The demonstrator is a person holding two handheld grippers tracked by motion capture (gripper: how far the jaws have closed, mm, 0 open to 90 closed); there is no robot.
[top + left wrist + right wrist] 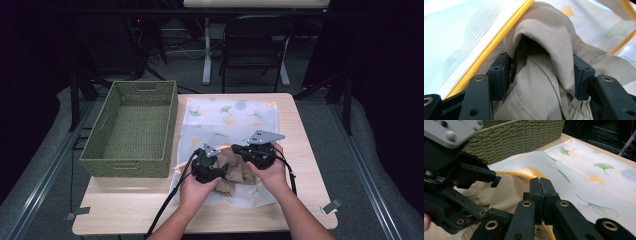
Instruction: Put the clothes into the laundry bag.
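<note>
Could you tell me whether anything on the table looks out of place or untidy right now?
The beige garment lies crumpled at the near edge of the leaf-printed mesh bag, bunched between the left gripper jaws rather than tucked inside. The woven basket sits squarely at the left.

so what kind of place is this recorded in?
Probably a lab or recording studio, not a home: a lone wooden table ringed by dark curtains, with cables on the floor and a folding chair behind.
</note>
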